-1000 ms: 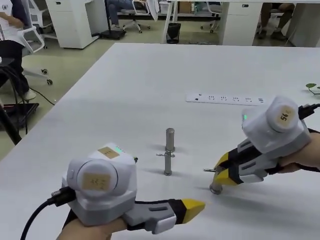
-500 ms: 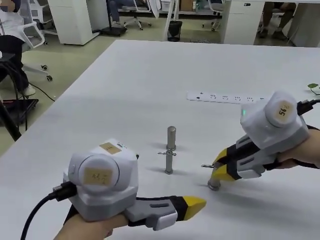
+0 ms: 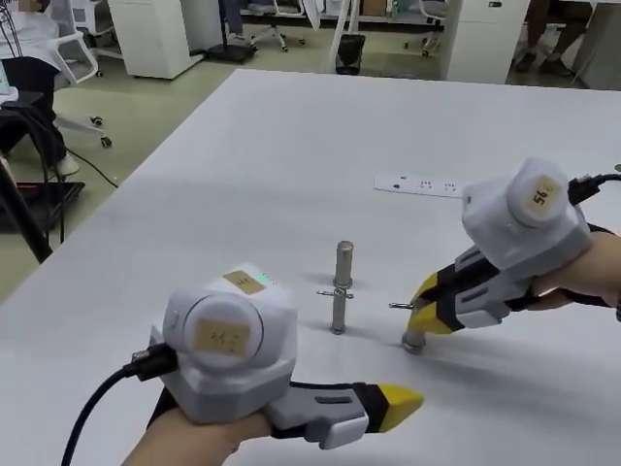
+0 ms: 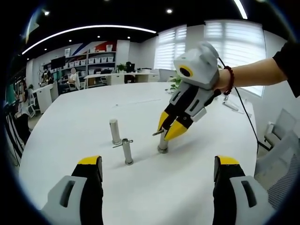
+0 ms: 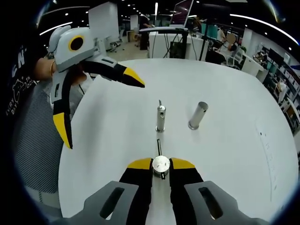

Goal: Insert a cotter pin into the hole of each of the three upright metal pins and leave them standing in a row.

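Little has shifted this last second: my right hand-held gripper (image 3: 423, 313) stays clenched on the cotter pin (image 3: 400, 306) at the near right pin (image 3: 415, 340), tip poking out leftward, so I judge it nearly seated; the middle pin (image 3: 338, 309) is pinned, the far pin (image 3: 343, 262) bare. My left hand-held gripper (image 5: 99, 108) hangs released near me, and the surface (image 3: 243, 175) lies open all round, power strip (image 3: 417, 184) well off far right.

shiny metal pins (image 3: 339, 311), matt white table (image 3: 243, 175)
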Demonstrator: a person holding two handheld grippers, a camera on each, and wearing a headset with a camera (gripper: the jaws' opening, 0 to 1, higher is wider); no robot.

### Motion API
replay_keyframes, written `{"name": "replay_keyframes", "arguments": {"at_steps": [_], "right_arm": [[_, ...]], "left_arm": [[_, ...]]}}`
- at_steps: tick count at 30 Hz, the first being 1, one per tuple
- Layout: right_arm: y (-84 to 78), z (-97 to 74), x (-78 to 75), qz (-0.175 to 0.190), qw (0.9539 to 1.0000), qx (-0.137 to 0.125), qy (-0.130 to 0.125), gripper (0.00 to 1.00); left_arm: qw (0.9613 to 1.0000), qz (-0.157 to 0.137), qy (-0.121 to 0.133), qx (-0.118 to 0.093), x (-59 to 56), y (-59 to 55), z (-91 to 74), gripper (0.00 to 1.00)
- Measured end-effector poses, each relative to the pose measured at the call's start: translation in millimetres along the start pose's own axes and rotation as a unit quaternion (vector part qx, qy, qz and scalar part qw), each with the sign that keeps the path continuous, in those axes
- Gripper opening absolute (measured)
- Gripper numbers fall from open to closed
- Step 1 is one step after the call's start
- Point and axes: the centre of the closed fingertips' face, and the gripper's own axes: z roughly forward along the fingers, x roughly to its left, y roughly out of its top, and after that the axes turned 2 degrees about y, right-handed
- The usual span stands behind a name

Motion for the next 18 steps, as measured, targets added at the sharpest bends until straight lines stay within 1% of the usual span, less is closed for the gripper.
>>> {"name": "replay_keyframes", "arguments": {"at_steps": [3, 5, 6, 9, 14, 18], "right_arm": [[0.9, 1.6, -3.7, 0.003, 1.0, 0.0, 0.0, 0.08], [1.6, 2.9, -5.6, 0.006, 1.0, 0.0, 0.0, 0.08], [1.6, 3.2, -5.7, 0.007, 1.0, 0.0, 0.001, 0.08], [1.5, 6.1, -6.4, 0.004, 1.0, 0.004, 0.007, 0.08], [0.2, 8.1, -8.1, 0.004, 0.9999, 0.008, 0.009, 0.08], [0.1, 7.9, -9.1, 0.003, 0.9999, 0.008, 0.009, 0.08]], "left_arm": [[1.0, -0.005, 0.002, 0.0, 0.7, 0.2, 0.4, 0.99], [0.9999, 0.005, 0.009, -0.003, 3.4, 2.7, 0.5, 0.98], [0.9999, 0.006, 0.01, -0.003, 3.7, 2.9, 0.5, 0.97], [0.9999, -0.001, 0.011, -0.005, 5.4, 3.8, 0.0, 0.97], [0.9999, -0.003, 0.013, -0.008, 7.0, 5.5, -0.4, 0.97], [0.9999, -0.004, 0.013, -0.005, 7.5, 4.4, -0.2, 0.97]]}}
